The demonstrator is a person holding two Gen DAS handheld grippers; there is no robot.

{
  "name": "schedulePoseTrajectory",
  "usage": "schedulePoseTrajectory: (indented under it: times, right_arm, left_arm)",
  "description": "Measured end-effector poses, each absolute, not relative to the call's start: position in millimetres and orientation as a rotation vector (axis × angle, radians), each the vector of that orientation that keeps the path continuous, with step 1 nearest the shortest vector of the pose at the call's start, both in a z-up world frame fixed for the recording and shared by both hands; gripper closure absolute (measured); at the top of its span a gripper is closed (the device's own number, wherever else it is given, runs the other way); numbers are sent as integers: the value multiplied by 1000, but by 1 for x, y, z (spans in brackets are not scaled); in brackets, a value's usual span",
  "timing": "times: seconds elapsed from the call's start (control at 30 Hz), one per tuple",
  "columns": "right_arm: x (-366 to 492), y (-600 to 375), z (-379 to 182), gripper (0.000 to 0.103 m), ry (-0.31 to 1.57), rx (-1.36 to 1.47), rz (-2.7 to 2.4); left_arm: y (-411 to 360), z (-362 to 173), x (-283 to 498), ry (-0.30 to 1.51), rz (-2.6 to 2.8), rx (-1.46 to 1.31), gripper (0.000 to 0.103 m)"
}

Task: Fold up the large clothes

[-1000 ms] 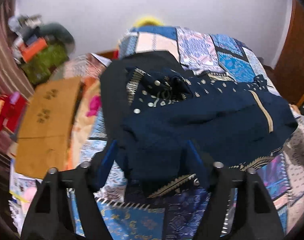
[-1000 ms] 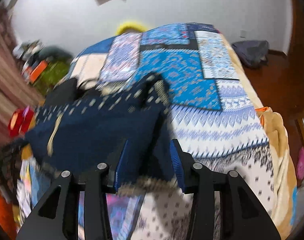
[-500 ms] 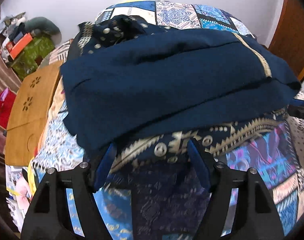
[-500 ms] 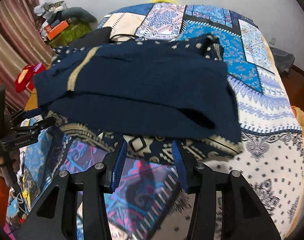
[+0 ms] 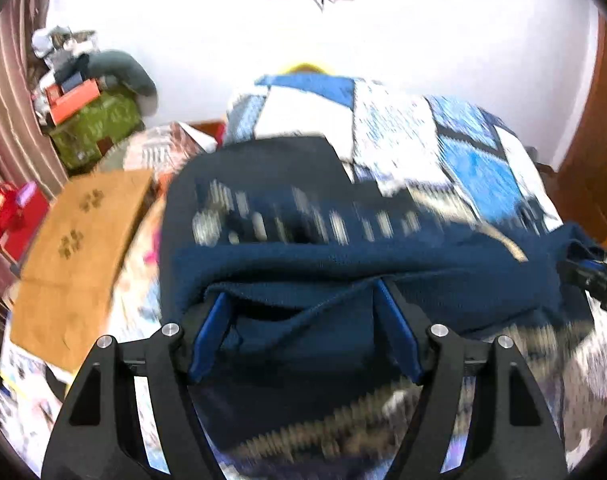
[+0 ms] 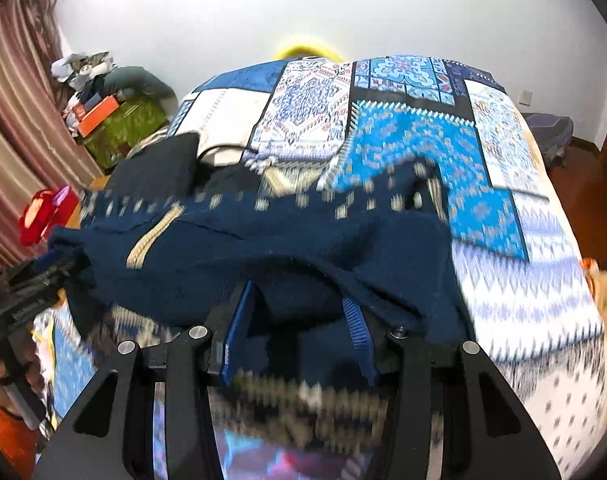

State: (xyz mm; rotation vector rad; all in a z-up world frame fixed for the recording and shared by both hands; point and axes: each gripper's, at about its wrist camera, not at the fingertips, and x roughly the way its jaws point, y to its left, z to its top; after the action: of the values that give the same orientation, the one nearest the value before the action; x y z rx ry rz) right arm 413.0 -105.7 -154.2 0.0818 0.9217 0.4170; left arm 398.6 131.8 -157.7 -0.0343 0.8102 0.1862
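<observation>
A large dark navy garment [image 5: 343,264] with pale embroidered dots and a gold band lies bunched on the patchwork bedspread [image 5: 475,160]. My left gripper [image 5: 303,316] has its blue fingers wide apart with a fold of the navy cloth draped between and over them. My right gripper [image 6: 299,316] also has its fingers apart, with the garment [image 6: 263,240] lying over the tips. In the right wrist view the left gripper [image 6: 31,292] is at the garment's left corner. Whether either pair pinches cloth is hidden by the fabric.
A brown cardboard sheet [image 5: 79,248] lies left of the bed. Boxes and clutter [image 5: 91,112] stand by the curtain at the far left. A wooden door [image 5: 599,152] is at the right. A dark bag [image 6: 551,136] lies on the floor at the right.
Half a second ago both grippers stood near the bedspread below the folded garment. Now both are under its front edge, the cloth lifted and draped over the fingers, the image blurred by motion.
</observation>
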Motion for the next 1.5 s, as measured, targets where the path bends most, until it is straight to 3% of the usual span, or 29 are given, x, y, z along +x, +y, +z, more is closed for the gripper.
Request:
schedulePoseTrajectory:
  times: [0.17, 0.27, 0.4, 0.63, 0.77, 1.07, 1.27, 1.5]
  right_arm:
    - [450, -103, -116, 61, 781, 16, 282]
    - [456, -115, -92, 61, 733, 101, 293]
    - [444, -120, -85, 60, 734, 118, 361]
    - [412, -112, -106, 59, 827, 15, 430]
    - [386, -108, -117, 53, 865, -52, 455]
    - [341, -100, -134, 52, 945, -61, 495]
    - [333, -98, -142, 52, 975, -59, 507]
    - [336, -99, -151, 52, 991, -58, 495]
  left_arm:
    - [157, -110, 455, 767, 293, -31, 31]
    - [170, -82, 454, 682, 357, -17, 31]
    - [183, -78, 436, 704, 273, -57, 31]
    - [189, -119, 384, 834, 176, -95, 31]
    - [185, -148, 346, 894, 174, -154, 31]
    - [196, -233, 281, 965, 121, -581, 31]
    - [207, -280, 269, 935, 73, -887, 31]
    - [224, -295, 279, 781, 114, -970, 31]
